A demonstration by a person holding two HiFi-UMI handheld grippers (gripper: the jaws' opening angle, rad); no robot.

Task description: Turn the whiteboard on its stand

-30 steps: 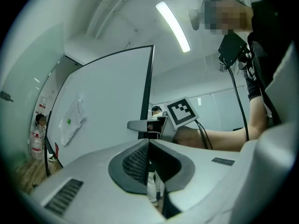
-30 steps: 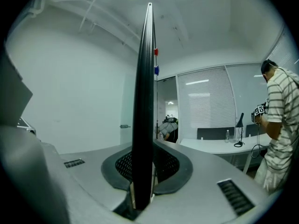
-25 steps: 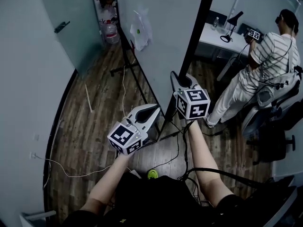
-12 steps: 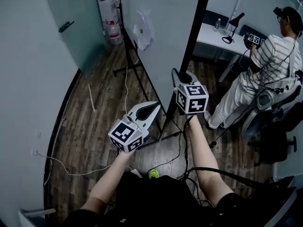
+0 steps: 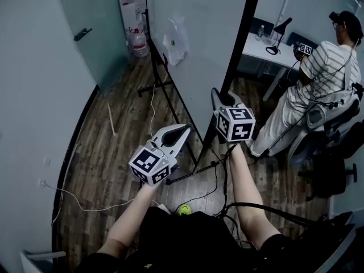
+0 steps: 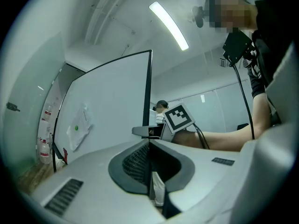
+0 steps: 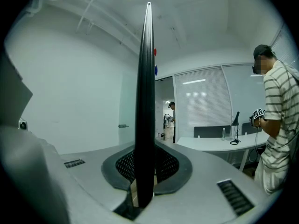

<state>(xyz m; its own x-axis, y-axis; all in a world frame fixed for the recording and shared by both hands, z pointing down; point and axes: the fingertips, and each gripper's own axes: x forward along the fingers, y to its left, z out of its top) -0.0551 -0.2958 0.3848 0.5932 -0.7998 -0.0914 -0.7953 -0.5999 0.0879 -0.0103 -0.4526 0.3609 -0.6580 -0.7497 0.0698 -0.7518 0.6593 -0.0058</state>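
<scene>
The right gripper (image 5: 219,95) is clamping the black side edge of the whiteboard (image 5: 196,50), which is standing upright on the wooden floor (image 5: 114,147); the right gripper view is showing that edge pinched between both pads. The left gripper (image 5: 185,132) is hovering beside the board's lower edge, and only its own view is showing its jaws pressed together, empty

The black-framed whiteboard (image 5: 199,50) is carried upright on its black stand (image 5: 161,87), its edge clamped by the right claw (image 7: 145,178).
</scene>
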